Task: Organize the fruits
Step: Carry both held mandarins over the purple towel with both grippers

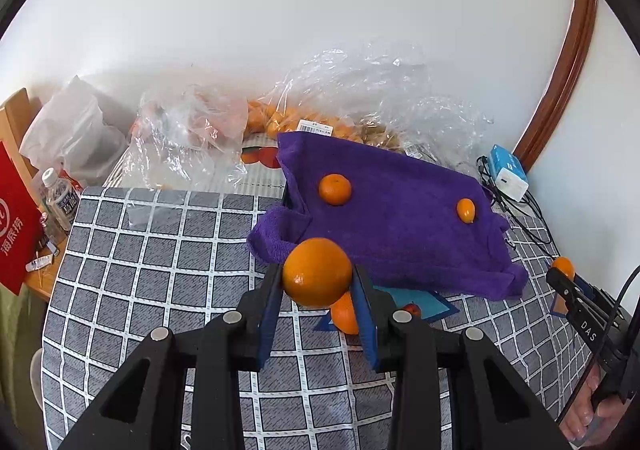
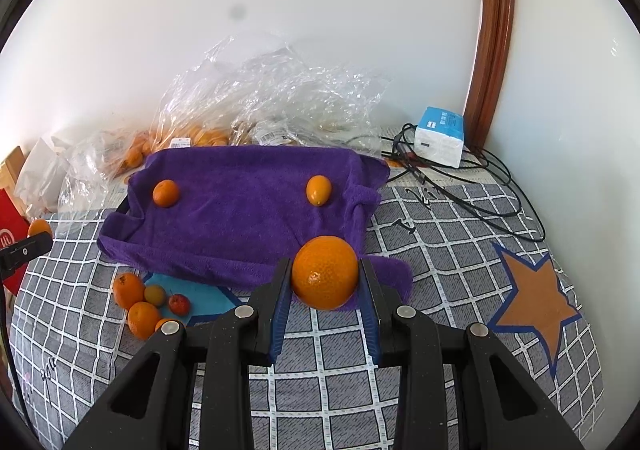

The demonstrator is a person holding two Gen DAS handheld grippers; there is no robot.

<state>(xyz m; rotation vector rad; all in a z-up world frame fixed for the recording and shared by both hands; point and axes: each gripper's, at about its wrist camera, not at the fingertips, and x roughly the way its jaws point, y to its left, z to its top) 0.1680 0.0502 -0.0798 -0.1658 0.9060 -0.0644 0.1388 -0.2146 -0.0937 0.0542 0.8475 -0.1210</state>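
Below the left jaws, a second orange (image 1: 345, 314) hides partly behind the held orange (image 1: 317, 272). Beyond the jaws, bagged fruit (image 1: 280, 120) blurs behind crinkled plastic.

**Setting: room in a home**

The work surface is a soft one covered by a grey checked cloth (image 2: 440, 250) printed with an orange star (image 2: 532, 302), set against a plain white wall (image 2: 280, 30). A brown wooden frame (image 2: 490, 50) runs up the wall at the right. Crumpled clear plastic bags (image 2: 272, 98) of small orange fruit lie along the wall, with a tissue pack (image 2: 440, 138), loose black cables (image 2: 472, 186), a water bottle (image 1: 60, 194) and a purple towel (image 2: 248, 210)
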